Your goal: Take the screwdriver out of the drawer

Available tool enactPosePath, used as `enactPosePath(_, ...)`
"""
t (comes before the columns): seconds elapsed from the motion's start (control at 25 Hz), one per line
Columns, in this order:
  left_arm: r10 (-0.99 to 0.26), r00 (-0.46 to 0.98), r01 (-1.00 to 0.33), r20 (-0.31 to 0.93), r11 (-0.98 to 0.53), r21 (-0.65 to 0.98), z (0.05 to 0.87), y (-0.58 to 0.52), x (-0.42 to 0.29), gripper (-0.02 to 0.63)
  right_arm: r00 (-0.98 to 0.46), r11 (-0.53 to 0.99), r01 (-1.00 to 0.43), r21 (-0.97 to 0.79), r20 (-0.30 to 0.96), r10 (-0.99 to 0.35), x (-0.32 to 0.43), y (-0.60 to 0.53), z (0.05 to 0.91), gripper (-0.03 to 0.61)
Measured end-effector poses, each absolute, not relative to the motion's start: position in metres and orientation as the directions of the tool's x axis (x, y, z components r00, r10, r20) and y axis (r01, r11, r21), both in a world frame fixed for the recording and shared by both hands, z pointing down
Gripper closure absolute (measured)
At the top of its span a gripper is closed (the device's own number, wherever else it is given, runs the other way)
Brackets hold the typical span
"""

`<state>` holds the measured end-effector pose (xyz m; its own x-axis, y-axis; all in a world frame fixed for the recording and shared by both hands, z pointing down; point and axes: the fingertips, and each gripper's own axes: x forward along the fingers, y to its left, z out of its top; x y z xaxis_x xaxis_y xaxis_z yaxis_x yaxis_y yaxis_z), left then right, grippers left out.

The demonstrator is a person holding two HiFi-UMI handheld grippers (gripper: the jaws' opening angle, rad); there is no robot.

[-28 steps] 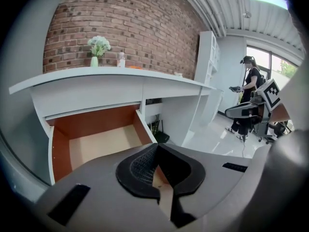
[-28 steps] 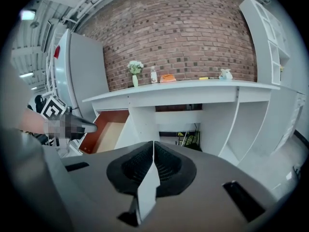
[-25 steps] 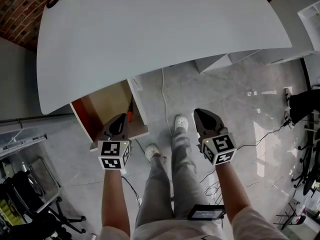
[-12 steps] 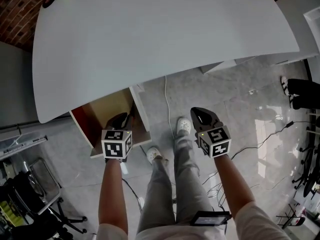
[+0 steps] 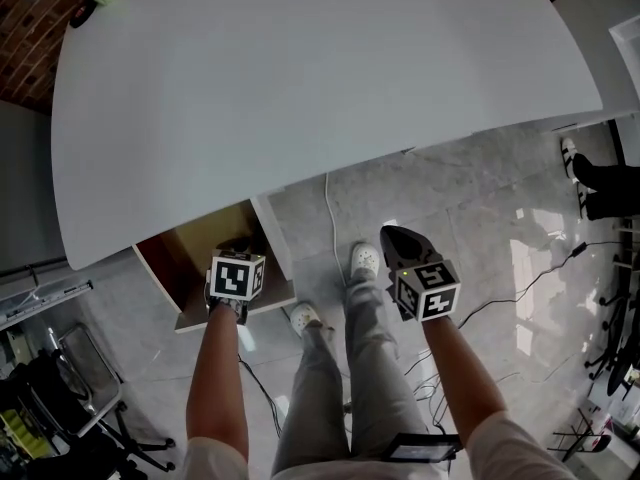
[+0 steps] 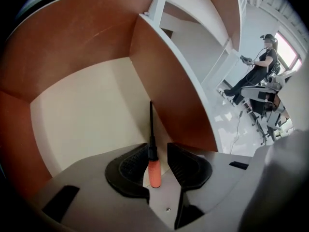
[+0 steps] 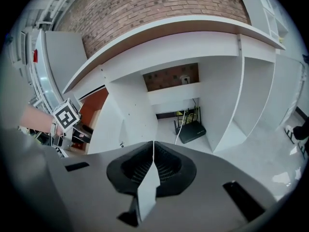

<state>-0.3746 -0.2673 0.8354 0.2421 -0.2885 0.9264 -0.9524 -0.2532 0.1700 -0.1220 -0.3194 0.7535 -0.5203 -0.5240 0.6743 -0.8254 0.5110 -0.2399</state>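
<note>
While the left claw (image 6: 158, 151) points steeply down into the open drawer (image 6: 82, 115), its jaws, which have just been opening, stand spread around the orange handle of the screwdriver (image 6: 152, 149), which lies along the drawer's brown side wall; the handle seems closer to the left pad, probably untouched. The right claw (image 7: 153, 146), pressed together and empty, slants downward beside the person's leg.

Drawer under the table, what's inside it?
Inside the drawer lies one screwdriver with an orange handle, between the left gripper's jaws, which have just been opening. The gripper's body covers the drawer's near end, so anything there is hidden.
</note>
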Motion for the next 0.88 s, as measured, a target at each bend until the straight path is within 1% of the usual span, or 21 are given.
enactPosePath(0.16,-0.258,0.229,-0.95,0.939,-0.268,0.158,0.85,-0.271,-0.372,0.485,-0.509,0.496,-0.834,-0.241,0.683,-0.524,-0.114,-0.325,0.762,0.557)
enactPosePath(0.36,-0.23,0.194,-0.953,0.954,-0.276,0.127,0.864,-0.272,-0.372,0.487,-0.511,0.512,-0.827,-0.234,0.692,-0.509,-0.11,-0.325,0.767,0.557)
enactPosePath(0.44,-0.238,0.176,-0.954,0.955,-0.282,0.106,0.867,-0.274,-0.374,0.522,-0.51,0.513,-0.827,-0.229,0.689,-0.515,-0.108,-0.327,0.768,0.557)
enactPosePath(0.48,-0.239,0.171,-0.954,0.956,-0.283,0.099,0.869,-0.274,-0.375,0.529,-0.509,0.512,-0.828,-0.227,0.688,-0.518,-0.107,-0.328,0.769,0.557)
enactPosePath(0.68,-0.226,0.147,-0.955,0.963,-0.286,0.078,0.871,-0.272,-0.377,0.545,-0.506,0.511,-0.829,-0.225,0.692,-0.515,-0.107,-0.323,0.772,0.557)
enactPosePath(0.88,-0.236,0.159,-0.958,0.959,-0.27,0.093,0.864,-0.271,-0.378,0.552,-0.511,0.525,-0.82,-0.228,0.705,-0.492,-0.11,-0.312,0.768,0.557)
